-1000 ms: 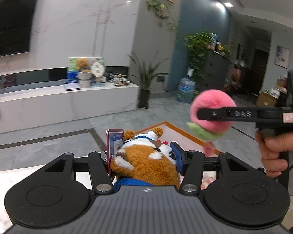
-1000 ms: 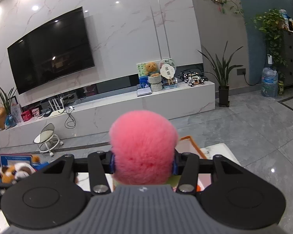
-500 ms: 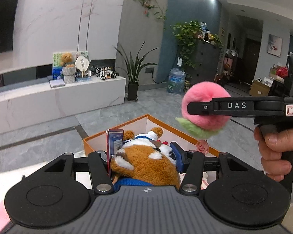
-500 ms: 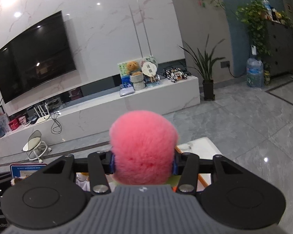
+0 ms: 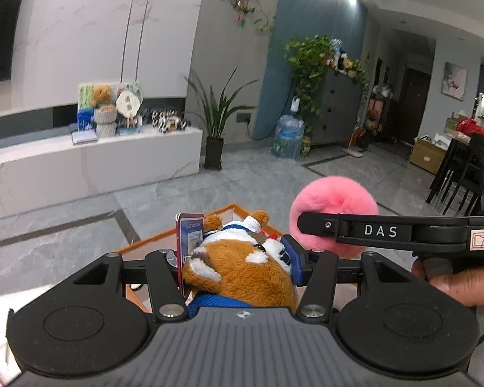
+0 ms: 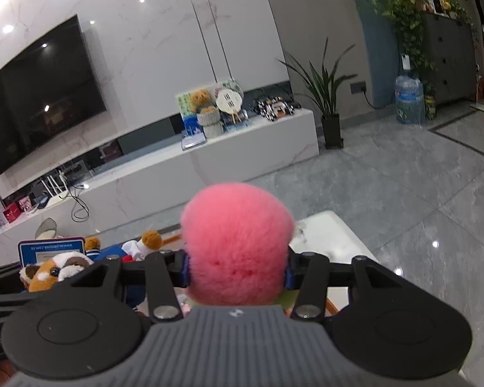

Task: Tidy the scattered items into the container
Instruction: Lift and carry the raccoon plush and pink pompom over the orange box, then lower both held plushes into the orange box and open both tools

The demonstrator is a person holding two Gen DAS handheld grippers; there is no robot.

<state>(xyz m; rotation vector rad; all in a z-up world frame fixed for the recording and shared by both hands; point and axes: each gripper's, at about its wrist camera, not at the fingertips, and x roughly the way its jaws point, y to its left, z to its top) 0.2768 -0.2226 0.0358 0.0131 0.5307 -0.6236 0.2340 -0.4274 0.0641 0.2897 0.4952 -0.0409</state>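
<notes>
Right wrist view: pink pompom [image 6: 237,248] pinched between right claw [image 6: 237,267] pads.

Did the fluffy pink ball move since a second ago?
Yes. In the left wrist view the pink ball, squeezed in the right gripper, has sunk against the grey cabinet behind it, coming down beside the orange box.
</notes>
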